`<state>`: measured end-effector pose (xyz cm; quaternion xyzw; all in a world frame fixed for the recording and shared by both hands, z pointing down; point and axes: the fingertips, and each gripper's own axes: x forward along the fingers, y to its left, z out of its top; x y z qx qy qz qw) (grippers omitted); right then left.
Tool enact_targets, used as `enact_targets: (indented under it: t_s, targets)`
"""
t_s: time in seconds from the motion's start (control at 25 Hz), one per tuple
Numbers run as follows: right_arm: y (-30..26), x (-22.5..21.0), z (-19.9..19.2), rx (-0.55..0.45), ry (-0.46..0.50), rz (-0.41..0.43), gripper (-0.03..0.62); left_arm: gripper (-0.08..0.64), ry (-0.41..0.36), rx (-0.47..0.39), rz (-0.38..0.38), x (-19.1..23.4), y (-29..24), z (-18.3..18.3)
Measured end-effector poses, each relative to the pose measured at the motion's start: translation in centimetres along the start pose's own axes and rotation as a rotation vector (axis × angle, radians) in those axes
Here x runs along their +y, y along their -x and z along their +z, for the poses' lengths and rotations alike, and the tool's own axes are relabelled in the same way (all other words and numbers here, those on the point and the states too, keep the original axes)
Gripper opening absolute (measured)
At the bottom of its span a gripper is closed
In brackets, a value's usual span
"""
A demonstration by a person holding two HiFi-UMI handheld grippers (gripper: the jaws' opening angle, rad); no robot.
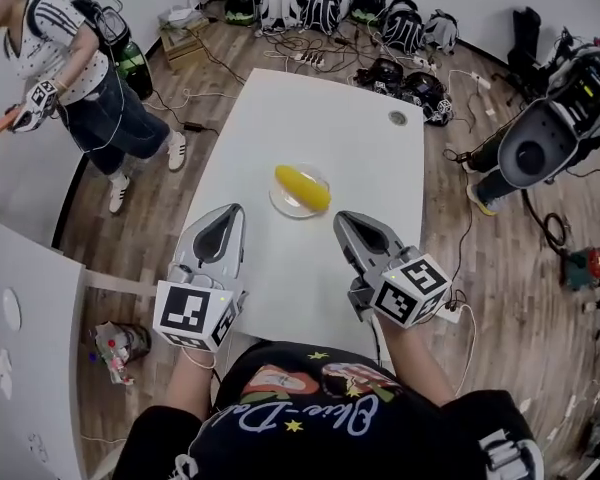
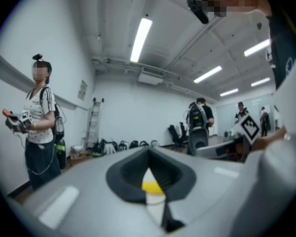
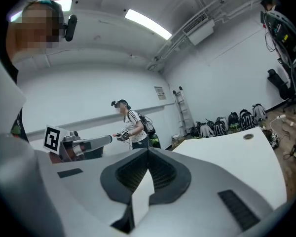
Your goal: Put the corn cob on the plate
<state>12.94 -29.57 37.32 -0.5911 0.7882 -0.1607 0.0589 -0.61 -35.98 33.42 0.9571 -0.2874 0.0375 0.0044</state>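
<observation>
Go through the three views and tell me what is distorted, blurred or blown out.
Head view: fisheye bends the table edges, yet the corn cob on its plate is sharp under soft, even light. Left gripper view: the left gripper is close and blurred; the ceiling light glares. Right gripper view: dark round corners, the right gripper soft, the far wall clear.
</observation>
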Motion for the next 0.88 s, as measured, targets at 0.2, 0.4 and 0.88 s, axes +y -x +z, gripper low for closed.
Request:
enact_targets:
  t_s: [0.2,0.4,0.88]
  targets:
    - [0.02,-0.16,0.49,-0.012,0.007,-0.011,0.015,-0.012,-0.008,-0.017,-0.017,0.0,-0.58,0.61]
    - [0.09,-0.32,0.46,-0.01,-0.002,-0.023,0.015,-0.012,-0.013,-0.016,-0.018,0.3,-0.47,0.66]
    - [-0.21,-0.33,0.24,0.01,-0.001,-0.006,0.016,-0.012,-0.02,-0.003,-0.009,0.26,-0.48,0.59]
